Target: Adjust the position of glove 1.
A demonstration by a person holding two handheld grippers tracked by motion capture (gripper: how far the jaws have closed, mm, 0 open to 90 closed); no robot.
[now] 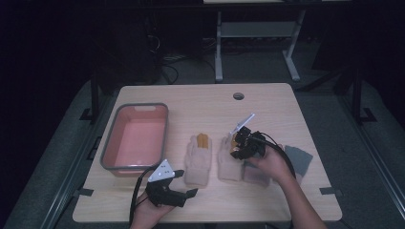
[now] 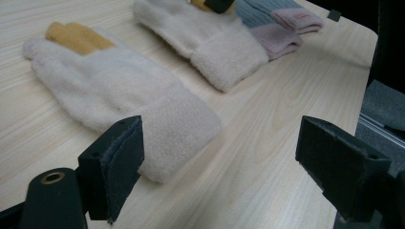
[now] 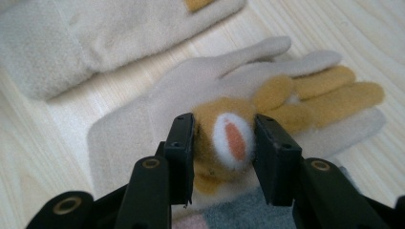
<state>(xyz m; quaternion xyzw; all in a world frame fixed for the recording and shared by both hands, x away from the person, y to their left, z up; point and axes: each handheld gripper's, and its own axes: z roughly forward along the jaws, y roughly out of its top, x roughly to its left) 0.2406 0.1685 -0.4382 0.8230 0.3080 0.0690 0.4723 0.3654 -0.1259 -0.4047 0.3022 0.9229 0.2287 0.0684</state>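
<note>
Gloves (image 1: 198,160) on pale wooden table (image 1: 267,102), dark room, grey floor (image 1: 258,71)

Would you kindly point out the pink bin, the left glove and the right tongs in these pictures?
pink bin (image 1: 108,145): high view, its grey left rim.
left glove (image 1: 198,162): high view, mid-palm.
right tongs (image 3: 223,143): right gripper view, midway between the tips, shut on the right glove's plush ear.
</note>
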